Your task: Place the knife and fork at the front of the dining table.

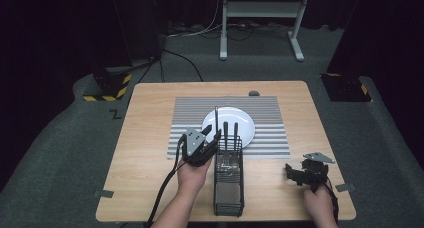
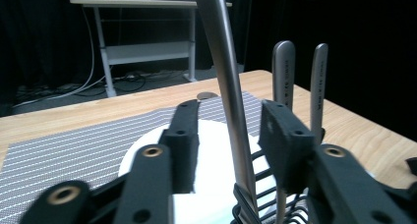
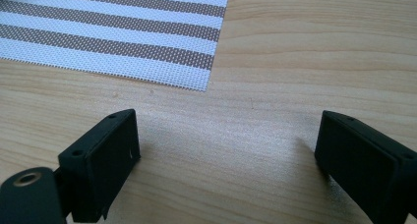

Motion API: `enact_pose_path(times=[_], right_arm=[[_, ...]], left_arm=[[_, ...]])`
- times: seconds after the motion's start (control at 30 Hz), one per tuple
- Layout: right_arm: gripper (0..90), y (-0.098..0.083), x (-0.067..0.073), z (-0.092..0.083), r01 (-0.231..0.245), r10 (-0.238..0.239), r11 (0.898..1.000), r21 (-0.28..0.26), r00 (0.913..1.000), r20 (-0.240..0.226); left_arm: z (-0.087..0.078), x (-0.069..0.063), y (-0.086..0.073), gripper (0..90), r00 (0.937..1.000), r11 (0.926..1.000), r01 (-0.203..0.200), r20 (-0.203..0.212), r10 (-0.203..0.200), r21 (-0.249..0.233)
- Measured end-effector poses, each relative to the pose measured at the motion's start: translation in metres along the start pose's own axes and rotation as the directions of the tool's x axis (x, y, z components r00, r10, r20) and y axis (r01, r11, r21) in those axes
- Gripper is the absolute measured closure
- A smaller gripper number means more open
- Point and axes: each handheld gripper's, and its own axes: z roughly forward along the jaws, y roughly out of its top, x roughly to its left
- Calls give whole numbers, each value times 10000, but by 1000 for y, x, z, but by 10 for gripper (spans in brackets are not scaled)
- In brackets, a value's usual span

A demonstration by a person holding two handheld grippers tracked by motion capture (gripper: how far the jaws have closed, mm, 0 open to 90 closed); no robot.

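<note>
The left claw (image 2: 228, 130) is standing partly open around an upright metal utensil handle (image 2: 227, 86) in the wire caddy (image 1: 228, 183); the right claw (image 3: 226, 160) is resting wide open, empty, on the tabletop (image 3: 295, 62).

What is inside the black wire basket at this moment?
Three metal cutlery handles stand upright in the black wire basket; the left gripper brackets the nearest one. Their lower ends are hidden by the mesh.

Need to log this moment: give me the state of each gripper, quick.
Left gripper: jaws either side of a utensil handle standing in the wire caddy; no pad visibly pressing on it yet.
Right gripper: open, holding nothing, over the table.
</note>
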Motion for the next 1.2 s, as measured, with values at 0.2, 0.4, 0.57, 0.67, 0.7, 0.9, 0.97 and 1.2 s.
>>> enact_pose_path(times=[0.2,0.4,0.57,0.67,0.7,0.9,0.97,1.2], right_arm=[[93,0,0,0,-1,1,10000,0,10000,2],[92,0,0,0,1,-1,10000,2,10000,1],[93,0,0,0,1,-1,10000,1,10000,1],[93,0,0,0,1,-1,10000,0,10000,3],[93,0,0,0,2,-2,10000,1,10000,3],[93,0,0,0,1,-1,10000,1,10000,2],[93,0,0,0,0,0,10000,2,10000,3],[93,0,0,0,2,-2,10000,-1,10000,3]], left_arm=[[5,-3,0,705,9999,10000,69,-113,-68,68],[7,-5,-2,740,9998,9996,165,-103,-162,241],[7,-6,-2,774,9997,9995,229,-114,-227,198],[7,-7,-2,779,9992,9992,369,-161,-366,156],[7,-7,-3,781,9991,9991,394,-174,-392,142],[5,-8,-2,787,9985,9986,526,-134,-525,106],[5,-9,-2,790,9987,9987,498,-138,-496,87],[-1,-13,-4,798,9976,9976,671,-170,-673,-149]])
